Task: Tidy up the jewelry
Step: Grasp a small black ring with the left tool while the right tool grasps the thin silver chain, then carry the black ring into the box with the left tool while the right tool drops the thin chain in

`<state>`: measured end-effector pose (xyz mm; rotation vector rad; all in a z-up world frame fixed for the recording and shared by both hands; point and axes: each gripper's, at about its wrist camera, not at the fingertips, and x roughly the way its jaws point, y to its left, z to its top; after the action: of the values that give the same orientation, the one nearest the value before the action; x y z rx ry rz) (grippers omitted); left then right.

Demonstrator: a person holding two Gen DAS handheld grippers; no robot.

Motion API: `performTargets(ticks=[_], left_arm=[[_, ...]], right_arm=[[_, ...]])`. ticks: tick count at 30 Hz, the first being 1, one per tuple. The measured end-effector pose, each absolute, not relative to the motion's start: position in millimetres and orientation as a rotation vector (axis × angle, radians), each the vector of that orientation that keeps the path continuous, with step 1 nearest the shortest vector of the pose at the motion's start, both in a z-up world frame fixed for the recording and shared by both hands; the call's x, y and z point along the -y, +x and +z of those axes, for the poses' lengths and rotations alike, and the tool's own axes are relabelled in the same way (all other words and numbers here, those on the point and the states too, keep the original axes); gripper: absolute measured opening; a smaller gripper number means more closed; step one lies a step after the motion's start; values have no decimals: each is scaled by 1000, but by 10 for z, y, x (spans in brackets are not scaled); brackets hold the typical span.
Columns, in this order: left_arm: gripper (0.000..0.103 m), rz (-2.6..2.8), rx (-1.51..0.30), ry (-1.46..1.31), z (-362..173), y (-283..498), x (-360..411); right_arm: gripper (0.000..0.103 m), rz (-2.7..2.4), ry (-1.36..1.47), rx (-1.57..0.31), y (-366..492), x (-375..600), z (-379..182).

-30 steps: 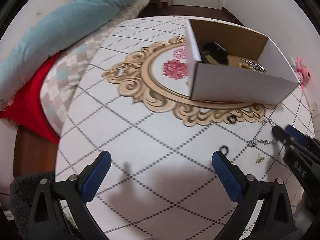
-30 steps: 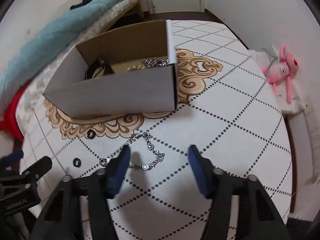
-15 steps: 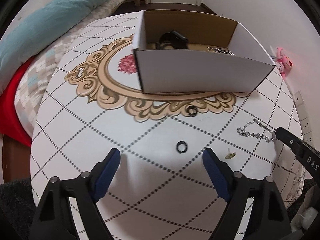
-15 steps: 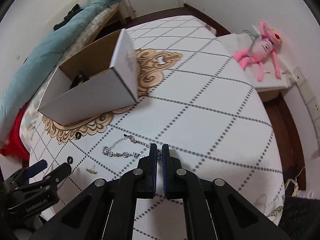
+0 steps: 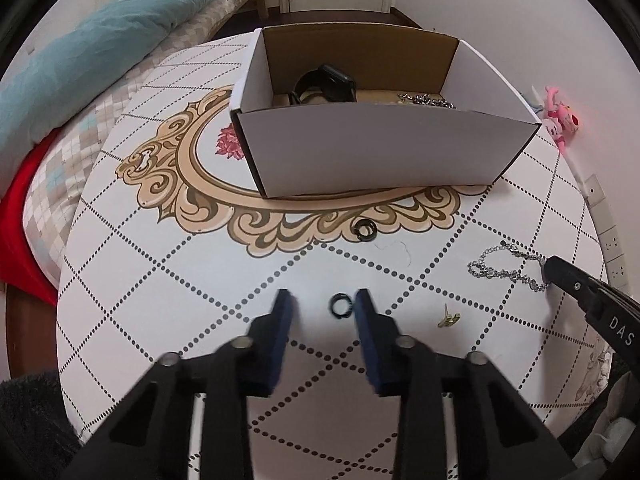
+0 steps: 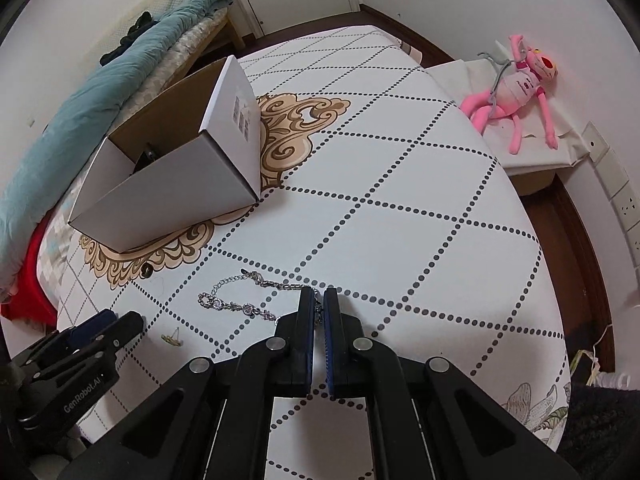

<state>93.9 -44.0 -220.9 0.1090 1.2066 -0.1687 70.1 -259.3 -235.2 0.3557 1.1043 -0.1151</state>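
A small black ring [image 5: 341, 305] lies on the table between my left gripper's [image 5: 322, 305] blue pads, which are half closed around it without touching. My right gripper [image 6: 318, 296] is shut on one end of a silver chain bracelet [image 6: 236, 305] that lies on the table; the bracelet also shows in the left wrist view [image 5: 505, 269]. A white cardboard box [image 5: 384, 148] stands behind, holding a black watch [image 5: 328, 82] and a silver chain [image 5: 428, 100]. A second black ring [image 5: 365, 229] and a gold earring [image 5: 449, 319] lie on the table.
The round table [image 6: 400, 184] has a dotted diamond pattern and a gold ornament. A bed with a teal blanket [image 5: 92, 44] is at the left. A pink plush toy [image 6: 516, 92] lies on a white stand at the right.
My left gripper has come down and narrowed around the small black ring. My right gripper closed on the bracelet's end half a second ago and stays shut on it.
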Motion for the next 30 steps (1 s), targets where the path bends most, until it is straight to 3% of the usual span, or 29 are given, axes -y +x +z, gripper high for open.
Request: performTargets(ticks=[4,13,22,30], left_arm=[[10,-173,-1207,103,-2203,946,428],[10,-196,-1176,87,-2021,888,417],[10,-249,-1060,60,-1360,986,428],[10,-306,-1028,-1,-973,1519,359]], right_arm=[[5,-113,359,-1104,703,2589,-2352],[4,-39,368,-1059,747,2464,-2085],[4,99,329,-940,895,2236,-1338],[4,183,303,-843,1268,2198,-702]])
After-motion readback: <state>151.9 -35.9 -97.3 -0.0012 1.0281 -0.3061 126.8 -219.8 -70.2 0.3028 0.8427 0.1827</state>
